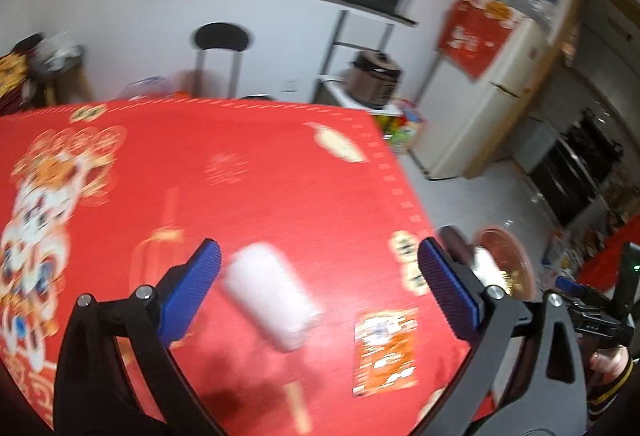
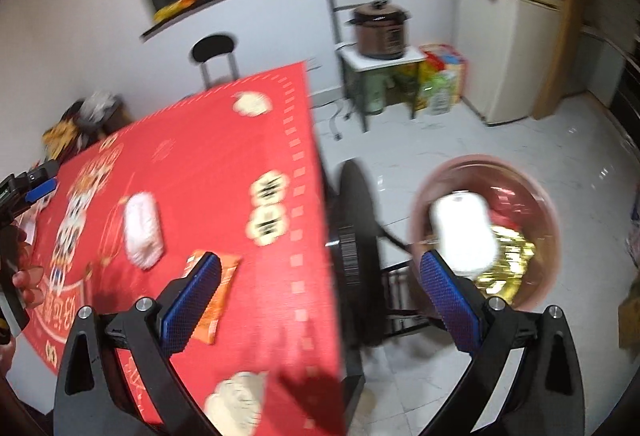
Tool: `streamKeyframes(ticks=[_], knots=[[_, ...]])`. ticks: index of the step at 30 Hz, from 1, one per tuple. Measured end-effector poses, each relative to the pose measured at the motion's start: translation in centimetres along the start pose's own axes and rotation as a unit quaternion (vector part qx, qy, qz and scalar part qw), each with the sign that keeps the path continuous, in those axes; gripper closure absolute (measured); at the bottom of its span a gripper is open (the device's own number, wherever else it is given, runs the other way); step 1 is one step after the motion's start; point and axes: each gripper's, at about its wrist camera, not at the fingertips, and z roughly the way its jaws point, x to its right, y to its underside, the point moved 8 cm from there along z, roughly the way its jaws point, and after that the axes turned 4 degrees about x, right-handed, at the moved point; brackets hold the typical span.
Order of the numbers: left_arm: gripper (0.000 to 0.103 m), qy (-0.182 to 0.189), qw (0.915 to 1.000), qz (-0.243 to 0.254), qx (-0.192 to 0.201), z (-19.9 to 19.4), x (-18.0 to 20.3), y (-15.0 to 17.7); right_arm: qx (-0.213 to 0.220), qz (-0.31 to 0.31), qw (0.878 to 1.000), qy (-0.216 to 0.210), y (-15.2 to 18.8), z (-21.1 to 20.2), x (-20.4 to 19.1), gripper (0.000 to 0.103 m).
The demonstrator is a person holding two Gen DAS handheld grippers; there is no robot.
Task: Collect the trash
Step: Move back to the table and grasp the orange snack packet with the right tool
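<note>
A white crumpled packet (image 1: 272, 296) lies on the red tablecloth (image 1: 248, 188) between the fingers of my open left gripper (image 1: 318, 286); it also shows in the right wrist view (image 2: 142, 230). An orange wrapper (image 1: 386, 348) lies flat near the table's right edge, and shows behind the left finger in the right wrist view (image 2: 214, 296). My right gripper (image 2: 320, 292) is open and empty, over the table edge. A pink round bin (image 2: 484, 232) on the floor holds a white packet (image 2: 464, 232) and gold foil (image 2: 506, 260).
A black chair back (image 2: 356, 232) stands between table and bin. A stool (image 1: 222, 52), a cooker on a small stand (image 2: 380, 32) and a fridge (image 2: 516, 48) stand by the walls. A wooden stick (image 1: 298, 408) lies near the table's front edge.
</note>
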Motion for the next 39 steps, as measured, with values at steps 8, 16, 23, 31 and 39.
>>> streamKeyframes(ticks=[8, 16, 23, 31, 39], knots=[[0.006, -0.061, 0.9971, -0.043, -0.016, -1.2, -8.3, 4.0, -0.083, -0.073, 0.993, -0.035, 4.0, 6.6, -9.2, 0.011], [0.006, -0.073, 0.9931, -0.086, -0.035, -1.2, -12.6, 7.6, -0.137, -0.1, 0.985, -0.039, 7.4, 11.6, -13.1, 0.032], [0.006, -0.068, 0.9907, -0.108, -0.045, -0.8, -14.5, 9.3, -0.159, -0.103, 0.982, -0.009, 8.8, 14.2, -13.9, 0.041], [0.006, -0.059, 0.9894, -0.123, -0.051, -0.4, -15.2, 10.1, -0.154, -0.123, 0.98, 0.013, 8.9, 14.9, -14.8, 0.042], [0.006, -0.05, 0.988, -0.133, -0.061, 0.3, -14.8, 11.0, -0.149, -0.117, 0.982, 0.012, 9.0, 14.7, -14.9, 0.053]])
